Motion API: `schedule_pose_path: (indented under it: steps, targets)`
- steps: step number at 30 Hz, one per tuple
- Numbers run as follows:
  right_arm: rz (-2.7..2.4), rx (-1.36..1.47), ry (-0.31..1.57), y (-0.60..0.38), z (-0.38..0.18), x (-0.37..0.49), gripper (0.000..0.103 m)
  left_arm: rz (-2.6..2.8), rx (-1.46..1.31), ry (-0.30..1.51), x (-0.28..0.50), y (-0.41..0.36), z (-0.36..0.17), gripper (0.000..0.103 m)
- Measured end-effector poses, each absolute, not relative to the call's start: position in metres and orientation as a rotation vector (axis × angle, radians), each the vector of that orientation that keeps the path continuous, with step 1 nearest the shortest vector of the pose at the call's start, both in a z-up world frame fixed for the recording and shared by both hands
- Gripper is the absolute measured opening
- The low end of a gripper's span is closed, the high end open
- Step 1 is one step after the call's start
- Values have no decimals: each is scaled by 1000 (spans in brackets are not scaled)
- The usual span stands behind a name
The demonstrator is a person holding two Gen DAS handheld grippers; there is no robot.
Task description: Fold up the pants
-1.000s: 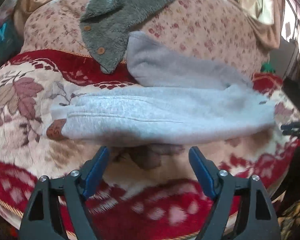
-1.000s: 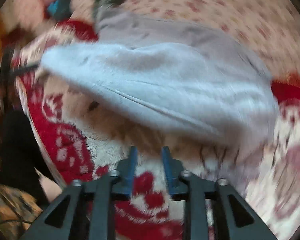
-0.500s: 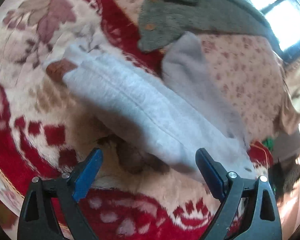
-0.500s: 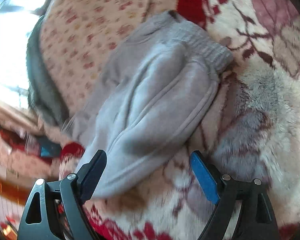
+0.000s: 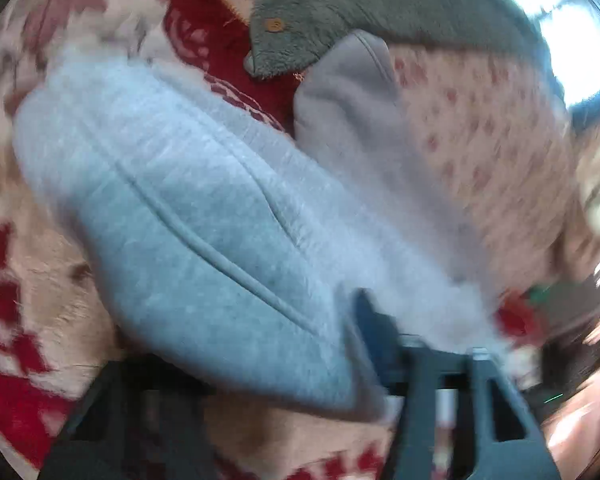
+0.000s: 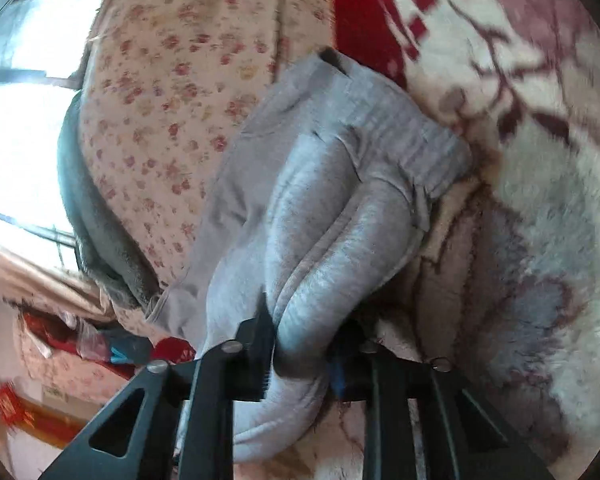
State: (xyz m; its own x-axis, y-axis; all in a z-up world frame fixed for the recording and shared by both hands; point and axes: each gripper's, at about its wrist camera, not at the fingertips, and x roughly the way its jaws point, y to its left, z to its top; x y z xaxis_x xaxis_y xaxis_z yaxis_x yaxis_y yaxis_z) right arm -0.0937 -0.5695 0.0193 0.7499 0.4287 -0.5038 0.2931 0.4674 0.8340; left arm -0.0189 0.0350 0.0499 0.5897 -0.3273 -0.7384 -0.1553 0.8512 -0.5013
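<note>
The light grey pants (image 5: 204, 216) lie folded lengthwise on a red and cream floral blanket (image 5: 28, 288). In the left wrist view the near end of the fold lies between the fingers of my left gripper (image 5: 284, 364); one blue pad (image 5: 370, 320) shows and the other is hidden under cloth. The view is blurred. In the right wrist view my right gripper (image 6: 304, 348) is shut on a bunched fold of the pants (image 6: 332, 216), near the end away from the ribbed waistband (image 6: 416, 136).
A dark grey fleece garment with brown buttons (image 5: 340, 12) lies beyond the pants on a pink floral cover (image 5: 484, 132). A bright window (image 6: 24, 120) is at the far side. Clutter (image 6: 60, 340) sits past the bed's edge.
Both grippers have moved forward onto the pants. The right gripper, open half a second ago, has closed on a fold. The pants' edge now lies between the left fingers.
</note>
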Motion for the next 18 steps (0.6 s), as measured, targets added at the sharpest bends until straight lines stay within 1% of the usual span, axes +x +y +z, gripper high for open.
schedule_pose_path:
  steps: [1, 2, 5, 10, 15, 17, 18]
  targets:
    - [110, 1102, 749, -571, 26, -97, 17, -120, -539, 948, -21, 31, 52, 29]
    - [121, 1073, 747, -571, 34, -100, 16, -152, -539, 951, -23, 29, 54, 22]
    - [142, 1012, 747, -570, 46, -111, 15, -197, -528, 960, -34, 27, 61, 17]
    - [171, 973, 737, -573, 68, -144, 14, -260, -493, 986, -59, 25, 64, 16]
    - [169, 925, 790, -572, 80, -182, 14, -270, -473, 1022, -76, 26, 57, 17]
    - [144, 905, 834, -570, 71, -191, 15, -248, -493, 1038, -79, 29, 52, 23]
    - [124, 911, 863, -570, 63, -193, 16, -219, -497, 1046, -81, 31, 49, 32]
